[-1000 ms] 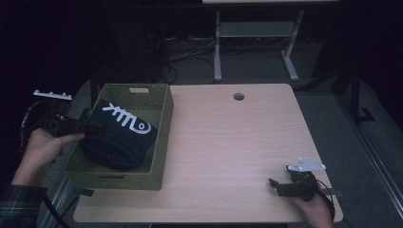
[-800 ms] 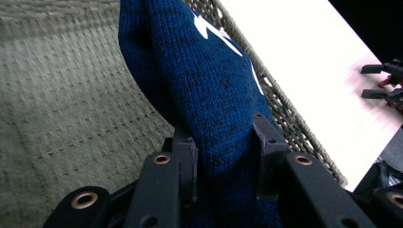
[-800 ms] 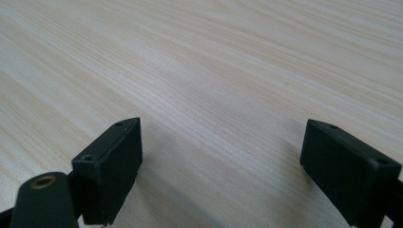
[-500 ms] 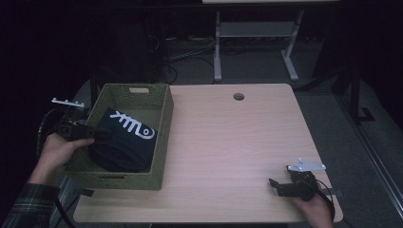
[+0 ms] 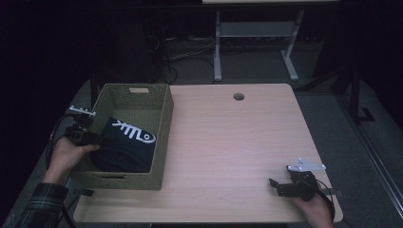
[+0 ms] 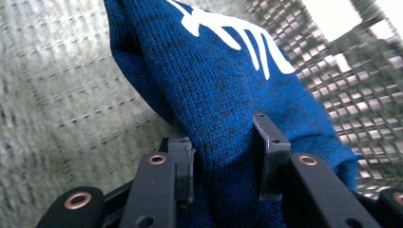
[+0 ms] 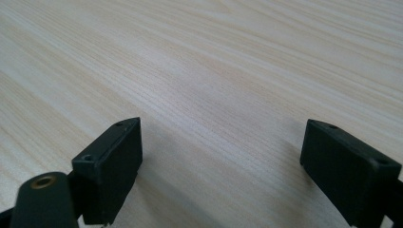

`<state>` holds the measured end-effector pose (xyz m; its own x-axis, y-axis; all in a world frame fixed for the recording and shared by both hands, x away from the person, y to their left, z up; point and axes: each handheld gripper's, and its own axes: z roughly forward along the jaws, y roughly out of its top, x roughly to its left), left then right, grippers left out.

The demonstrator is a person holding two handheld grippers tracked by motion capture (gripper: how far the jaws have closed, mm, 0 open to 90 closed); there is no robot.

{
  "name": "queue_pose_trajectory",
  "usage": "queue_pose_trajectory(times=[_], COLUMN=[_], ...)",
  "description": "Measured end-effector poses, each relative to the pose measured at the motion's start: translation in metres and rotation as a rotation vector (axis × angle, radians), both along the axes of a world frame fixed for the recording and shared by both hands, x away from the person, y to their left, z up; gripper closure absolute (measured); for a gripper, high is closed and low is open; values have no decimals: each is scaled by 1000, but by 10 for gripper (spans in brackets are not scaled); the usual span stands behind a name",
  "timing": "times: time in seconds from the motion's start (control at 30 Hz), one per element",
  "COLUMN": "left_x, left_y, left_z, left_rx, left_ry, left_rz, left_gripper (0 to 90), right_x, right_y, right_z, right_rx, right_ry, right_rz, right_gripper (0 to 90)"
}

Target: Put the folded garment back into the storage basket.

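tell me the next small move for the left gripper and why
Probably open the jaws and let go. The left gripper is clamped on a fold of the blue knit garment, which already lies low inside the woven basket. The right gripper sits open on the table, uninvolved.

The high view is dim, the room behind the table point(image 5: 228, 142) nearly black. The left gripper point(image 6: 223, 156) view is bright: knit fabric point(image 6: 228, 95) at its jaws sharp, basket weave point(image 6: 62, 95) beyond soft, glare top right. Beneath the right gripper point(image 7: 221, 161), soft shadows on evenly lit wood.
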<state>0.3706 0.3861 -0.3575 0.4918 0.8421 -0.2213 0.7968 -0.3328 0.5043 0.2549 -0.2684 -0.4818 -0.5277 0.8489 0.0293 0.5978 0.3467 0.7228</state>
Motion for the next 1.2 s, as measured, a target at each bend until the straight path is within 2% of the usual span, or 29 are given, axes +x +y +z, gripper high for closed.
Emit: queue_pose_trajectory(times=[0.03,0.23,0.3,0.6,0.8,0.9,1.2], left_x=[0,3,3,2,-2,-4,-8], left_y=[0,0,0,3,7,5,-11], left_z=[-1,-9,-10,-9,-3,0,14], left_rx=[21,85,99,151,145,133,64], left_ry=[2,9,15,-5,-37,-51,-121], left_rz=[-2,18,27,83,101,98,83], left_gripper=[649,610,579,390,295,281,261], right_x=[0,0,0,0,0,0,0], right_y=[0,0,0,0,0,0,0], right_z=[0,0,0,0,0,0,0], right_rx=[0,0,0,-1,0,0,0], right_ry=[0,0,0,0,0,0,0], right_rz=[0,0,0,1,0,0,0], right_gripper=[137,137,136,137,137,137,136])
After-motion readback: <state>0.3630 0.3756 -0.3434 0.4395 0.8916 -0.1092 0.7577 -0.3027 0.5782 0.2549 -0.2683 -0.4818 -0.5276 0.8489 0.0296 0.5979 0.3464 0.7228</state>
